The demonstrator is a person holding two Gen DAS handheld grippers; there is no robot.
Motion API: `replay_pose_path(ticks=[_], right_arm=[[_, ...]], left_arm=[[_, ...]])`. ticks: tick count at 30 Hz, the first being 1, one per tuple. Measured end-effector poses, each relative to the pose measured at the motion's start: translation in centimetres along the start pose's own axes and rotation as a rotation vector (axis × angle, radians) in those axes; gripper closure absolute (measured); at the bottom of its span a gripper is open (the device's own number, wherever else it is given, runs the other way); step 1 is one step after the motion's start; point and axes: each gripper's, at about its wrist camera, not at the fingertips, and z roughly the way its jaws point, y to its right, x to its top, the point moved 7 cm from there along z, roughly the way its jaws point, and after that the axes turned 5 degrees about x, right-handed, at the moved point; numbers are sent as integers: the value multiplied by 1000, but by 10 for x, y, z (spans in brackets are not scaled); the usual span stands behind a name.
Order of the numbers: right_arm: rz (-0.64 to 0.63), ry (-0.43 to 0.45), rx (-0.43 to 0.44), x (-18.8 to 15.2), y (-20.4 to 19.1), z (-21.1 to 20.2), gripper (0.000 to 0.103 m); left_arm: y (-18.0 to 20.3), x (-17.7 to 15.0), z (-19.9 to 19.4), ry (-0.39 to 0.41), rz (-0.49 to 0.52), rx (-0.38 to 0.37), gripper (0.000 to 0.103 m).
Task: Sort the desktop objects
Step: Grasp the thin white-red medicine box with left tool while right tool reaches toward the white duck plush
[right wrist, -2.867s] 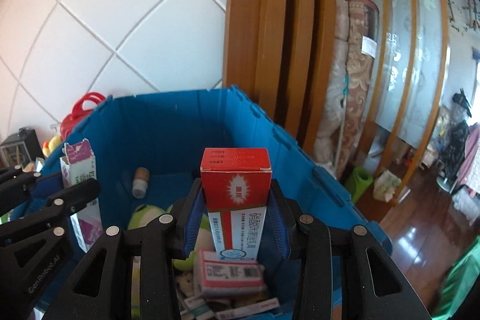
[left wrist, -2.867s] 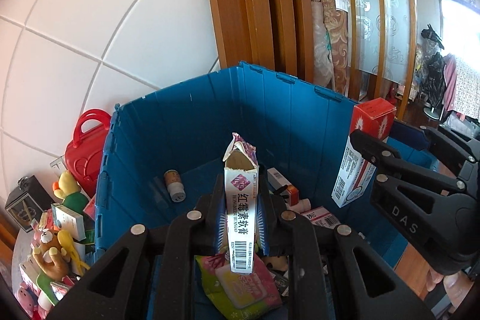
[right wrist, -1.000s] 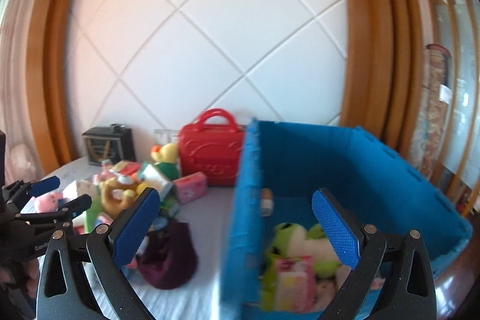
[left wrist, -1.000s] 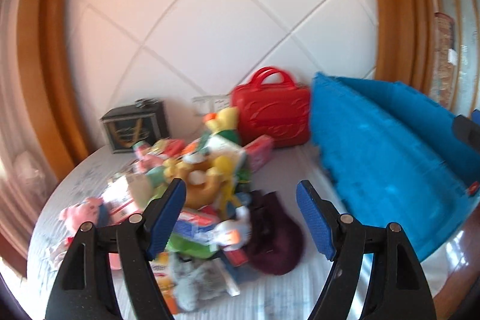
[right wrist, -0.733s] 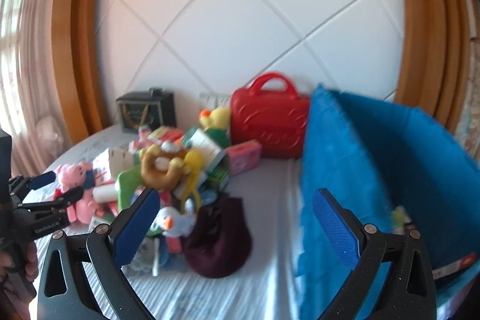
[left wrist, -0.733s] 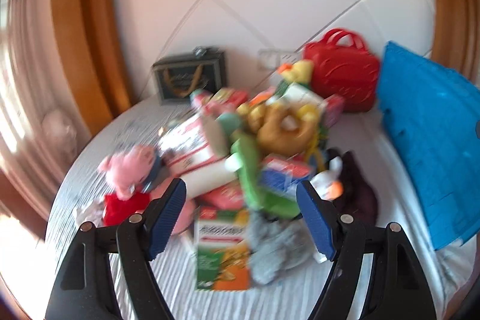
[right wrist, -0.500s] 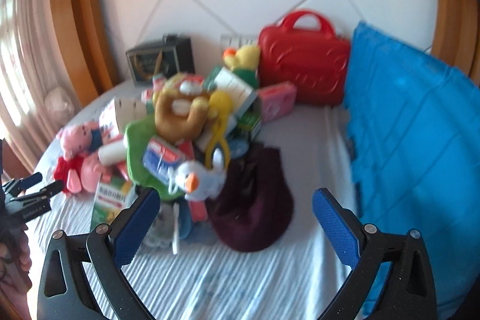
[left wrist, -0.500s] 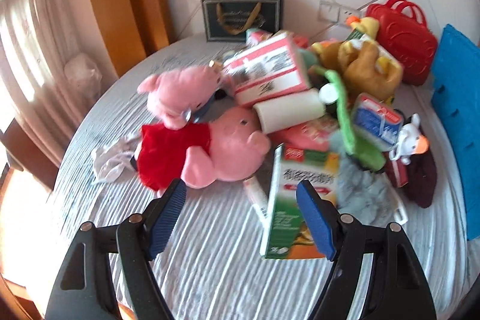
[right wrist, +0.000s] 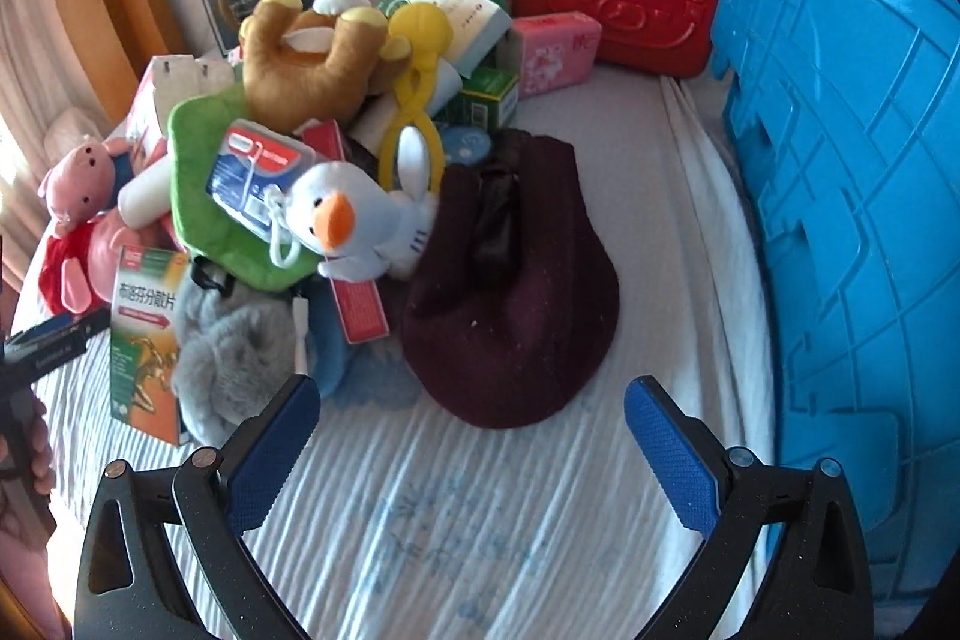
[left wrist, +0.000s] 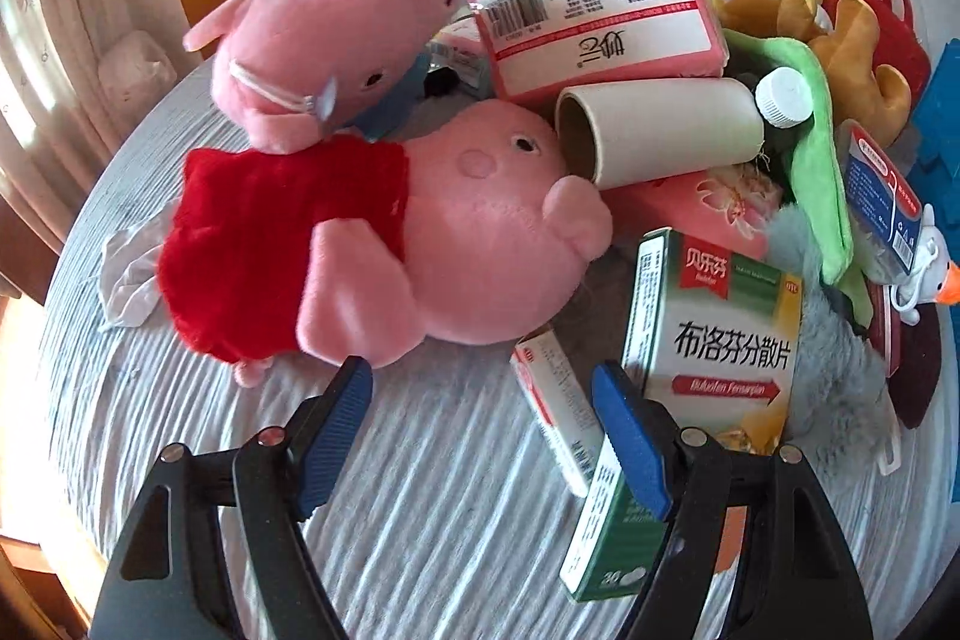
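The left hand-held gripper (left wrist: 480, 421) hangs wide and empty above the worktop (left wrist: 420, 490), its right finger touching the green medicine box (left wrist: 702, 340). It should centre over that box before closing. The right hand-held gripper (right wrist: 471, 439), also wide and empty, faces the maroon pouch (right wrist: 510, 292).

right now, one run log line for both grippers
left gripper: open, empty | right gripper: open, empty | nearest: green medicine box, maroon pouch

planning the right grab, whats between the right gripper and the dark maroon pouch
Only bare striped tablecloth, seen in the right wrist view: the open right gripper faces the dark maroon pouch with nothing in the way.
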Motion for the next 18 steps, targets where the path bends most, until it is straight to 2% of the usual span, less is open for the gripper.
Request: replay_pose_path(ticks=[3,6,8,11,15,18], right_arm=[[26,-21,6,-3,7,8,0],[40,-28,7,-3,14,13,0],[57,-32,-3,-2,21,19,0],[74,-37,-6,0,30,30,0],[63,-62,-3,3,40,49,16],[82,-83,11,4,47,65,16]], left_arm=[[8,3,9,-3,14,13,28],[8,-3,22,-57,-15,-31,38],[7,-13,36,-125,-18,-51,60],[9,-22,32,-107,45,-7,70],[5,-28,25,-101,54,-17,76],[-2,-29,22,-102,49,-4,77]])
